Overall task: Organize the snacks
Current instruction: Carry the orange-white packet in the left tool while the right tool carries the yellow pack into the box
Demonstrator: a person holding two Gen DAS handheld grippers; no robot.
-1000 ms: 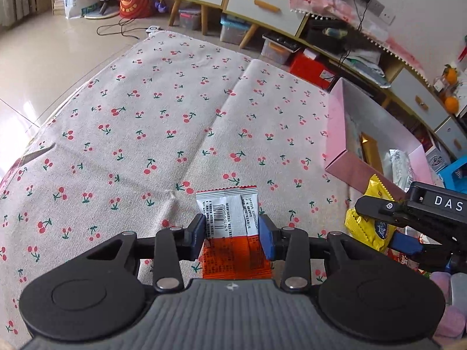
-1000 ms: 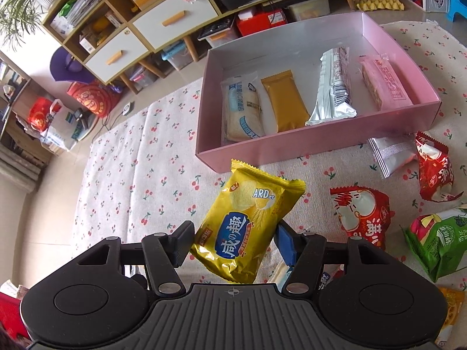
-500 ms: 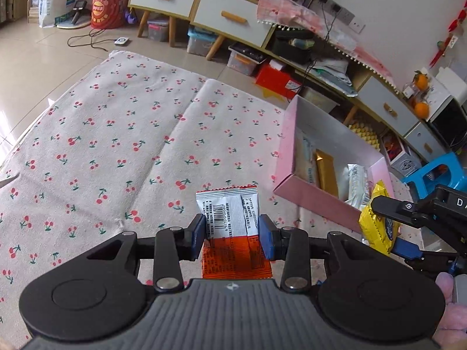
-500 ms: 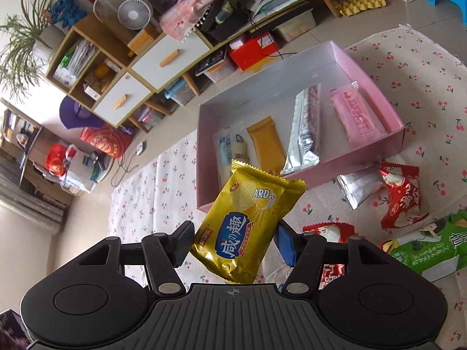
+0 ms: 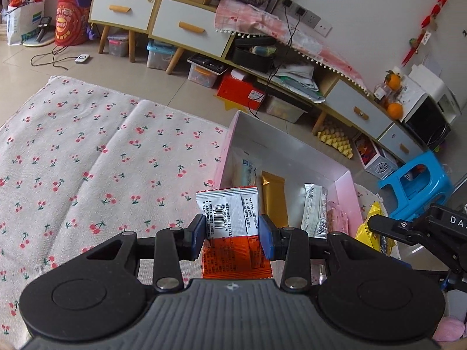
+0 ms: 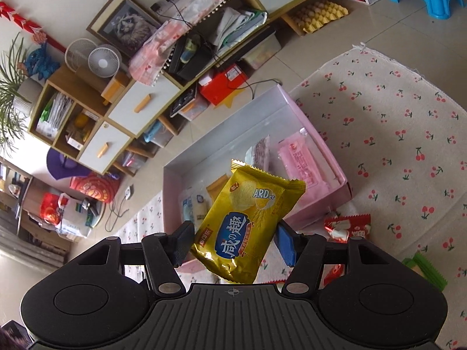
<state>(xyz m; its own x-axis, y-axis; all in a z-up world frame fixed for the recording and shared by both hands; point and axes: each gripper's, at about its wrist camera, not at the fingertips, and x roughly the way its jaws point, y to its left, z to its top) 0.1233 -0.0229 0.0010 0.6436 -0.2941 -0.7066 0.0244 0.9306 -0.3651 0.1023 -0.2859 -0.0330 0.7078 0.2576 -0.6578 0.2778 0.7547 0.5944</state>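
Nearest in, the left gripper (image 5: 230,233) is clamped on a flat white-and-orange foil sachet (image 5: 230,227), barcode side up, its long axis running straight out along the fingers; white half forward, orange half tucked back toward the palm; over on the right, the right gripper (image 6: 232,240) is clamped on a glossy yellow biscuit packet with a blue label (image 6: 246,224), held skewed, its long axis tipping up and to the right across the jaws; both packets hang in the air, off the cloth; just ahead and below lies the shallow pink cardboard box with a pale silvery inside (image 5: 233,128), sitting on the cherry-print cloth (image 5: 87,157) spread on the floor; from the left gripper the box opens forward and a touch right, its near-left corner almost under the sachet's tip; from the right gripper it lies forward and a little left, the yellow packet already overlapping its near wall in view; I'd call the left one nearer the box's left end; inside, a white pouch (image 5: 245,169), a gold bar wrapper (image 5: 273,201), a silver bar (image 5: 315,213) and a pink packet (image 6: 303,160) lie side by side, lengthwise across the box; further right on the cloth, loose red-and-white snack bags (image 6: 347,227) wait.
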